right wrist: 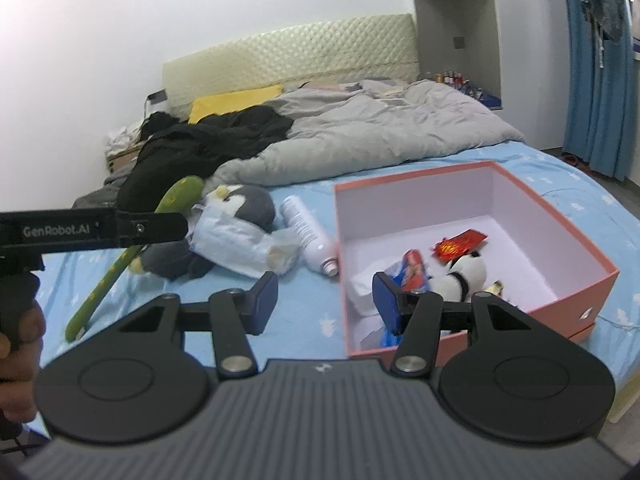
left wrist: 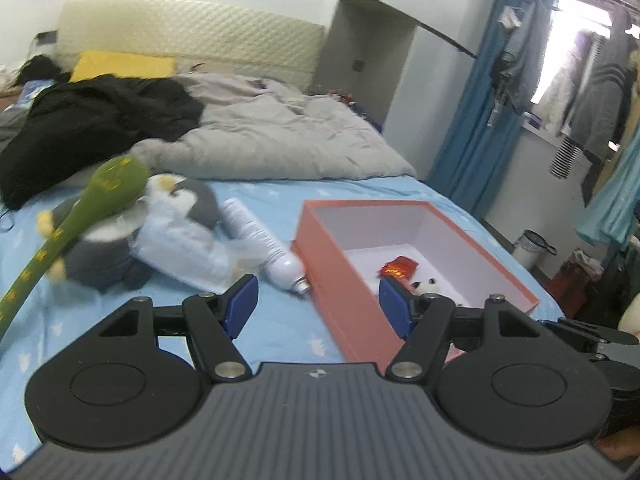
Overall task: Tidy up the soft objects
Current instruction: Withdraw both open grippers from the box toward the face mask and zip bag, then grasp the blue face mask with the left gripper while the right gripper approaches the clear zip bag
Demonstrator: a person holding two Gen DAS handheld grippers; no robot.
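A pink open box [left wrist: 340, 248] [right wrist: 552, 216] stands on the blue bed sheet. It holds a small panda plush [right wrist: 464, 272] [left wrist: 426, 287], a red packet [right wrist: 460, 242] [left wrist: 398, 268] and a blue-red wrapper [right wrist: 412, 268]. Left of the box lie a white spray bottle [left wrist: 264, 244] [right wrist: 310, 232], a grey penguin plush [left wrist: 188, 200] [right wrist: 248, 204], a pale plastic bag [left wrist: 180, 240] [right wrist: 236, 240] and a long green plush [left wrist: 80, 216] [right wrist: 132, 252]. My left gripper [left wrist: 318, 308] is open and empty over the box's near corner. My right gripper [right wrist: 326, 304] is open and empty at the box's left wall.
A grey duvet [left wrist: 272, 132] [right wrist: 380, 128], black clothes [left wrist: 92, 120] [right wrist: 208, 140] and a yellow pillow [left wrist: 120, 64] lie farther up the bed. The left gripper's body [right wrist: 92, 228] crosses the right wrist view's left edge. Blue curtains [left wrist: 480, 100] hang to the right.
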